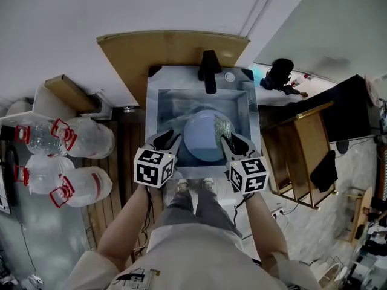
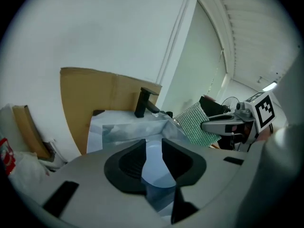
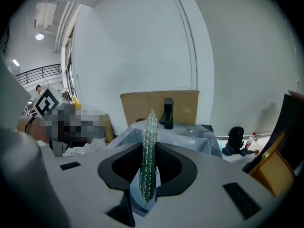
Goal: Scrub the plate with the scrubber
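Right gripper view: scrubber (image 3: 148,158) between jaws

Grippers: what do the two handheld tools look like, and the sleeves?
The left tool and right tool match: grey bodies, black ribbed jaws, each with a white cube bearing black square markers. Thin dark cables trail below them. Pale sleeves, pushed up the arms.

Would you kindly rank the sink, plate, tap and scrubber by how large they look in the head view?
1. sink
2. plate
3. tap and scrubber: these look much alike. The tap seems slightly longer, but it stands nearer the camera, so I leave them unranked.
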A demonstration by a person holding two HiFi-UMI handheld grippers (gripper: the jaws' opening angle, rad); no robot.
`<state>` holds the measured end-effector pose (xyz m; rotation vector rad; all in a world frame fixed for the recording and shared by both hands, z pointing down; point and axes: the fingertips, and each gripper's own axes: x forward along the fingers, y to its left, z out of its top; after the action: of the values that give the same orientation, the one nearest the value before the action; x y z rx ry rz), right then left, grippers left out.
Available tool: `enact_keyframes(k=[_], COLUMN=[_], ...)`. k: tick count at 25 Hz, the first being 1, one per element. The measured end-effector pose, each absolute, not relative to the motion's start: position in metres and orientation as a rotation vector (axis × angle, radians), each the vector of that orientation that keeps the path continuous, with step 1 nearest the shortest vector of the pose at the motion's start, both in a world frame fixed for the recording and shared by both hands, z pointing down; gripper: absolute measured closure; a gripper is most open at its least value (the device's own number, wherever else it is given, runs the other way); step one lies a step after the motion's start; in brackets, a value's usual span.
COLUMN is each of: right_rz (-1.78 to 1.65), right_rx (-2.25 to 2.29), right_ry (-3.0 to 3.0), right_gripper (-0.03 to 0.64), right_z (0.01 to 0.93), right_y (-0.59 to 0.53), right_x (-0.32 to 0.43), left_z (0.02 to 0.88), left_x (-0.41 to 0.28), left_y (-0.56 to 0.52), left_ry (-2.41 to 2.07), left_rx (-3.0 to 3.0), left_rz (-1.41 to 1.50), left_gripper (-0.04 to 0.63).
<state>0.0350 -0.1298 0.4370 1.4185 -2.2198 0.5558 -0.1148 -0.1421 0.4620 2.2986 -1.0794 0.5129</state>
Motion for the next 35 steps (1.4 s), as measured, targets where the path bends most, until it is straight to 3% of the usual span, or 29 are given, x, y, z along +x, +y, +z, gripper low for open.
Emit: enact_keyframes(k=[10,16,25,35], right_rz=[0.613,0.643,0.508,0.404], right_rx=[1.305,1.199,1.147,0.873], right_ry=[-2.085,-1.984,-1.882,-2.002], right_gripper=[0.509,0.509,0.509,0.499], right_z=[0.535,0.6,0.65,0.683], right_y=[-0.182,-0.199,-0.223,-0.221], right_x=[0.059,0.07,0.071,0.013], left_z=[0.561,0.618,0.695,0.708], left_x=[-0.088,-0.076,-0.079,-0.075], left_y=[-0.179,-0.192,-0.188,-0.196], left_ry=[-1.029,-1.024,-1.022,-0.962], left_rx=[2.095,1.93,1.804,1.783], left_rz=[0.62,0.537,0.717,0.678], left_gripper=[0.468,0.436,0.437,0.539])
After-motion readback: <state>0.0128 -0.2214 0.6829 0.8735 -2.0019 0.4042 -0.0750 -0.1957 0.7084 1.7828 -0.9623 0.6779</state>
